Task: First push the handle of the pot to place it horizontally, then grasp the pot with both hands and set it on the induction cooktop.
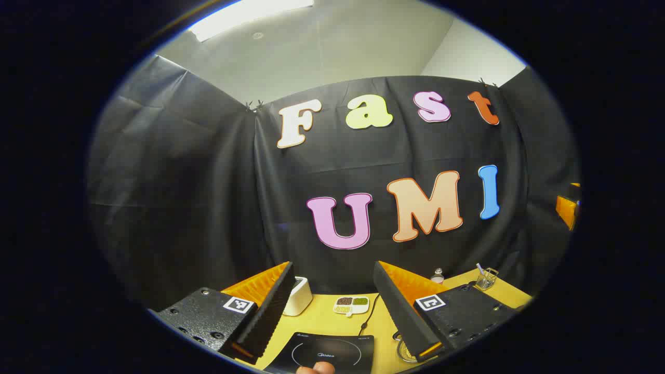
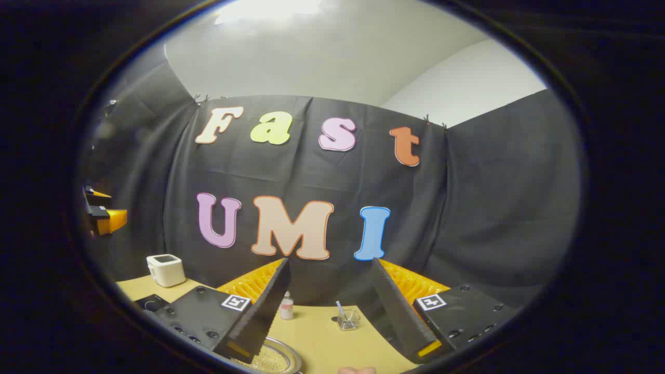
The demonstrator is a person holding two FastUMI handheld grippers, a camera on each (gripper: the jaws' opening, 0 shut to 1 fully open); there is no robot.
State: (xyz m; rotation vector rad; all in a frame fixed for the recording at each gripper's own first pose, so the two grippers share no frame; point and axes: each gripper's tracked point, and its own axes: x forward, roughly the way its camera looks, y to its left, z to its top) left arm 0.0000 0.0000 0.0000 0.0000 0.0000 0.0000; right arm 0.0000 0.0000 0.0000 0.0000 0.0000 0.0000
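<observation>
Both my claws, left gripper (image 1: 332, 306) and right gripper (image 2: 324, 311), spread empty; pot (image 2: 273, 358) (metal, probably slick) wants rim grips.

Light came from a ceiling panel (image 1: 249, 18) overhead, blown out to pure white glare in both views, while the booth below stayed pretty dim. Fisheye warp bent the cloth wall (image 2: 493, 208) hard toward the edges. Focus was decent mid-frame, softer near the rim, with the tabletop (image 1: 324, 322) evenly lit.

Black induction cooktop (image 1: 324, 353) lies flat beside the pot (image 1: 405, 350).
</observation>
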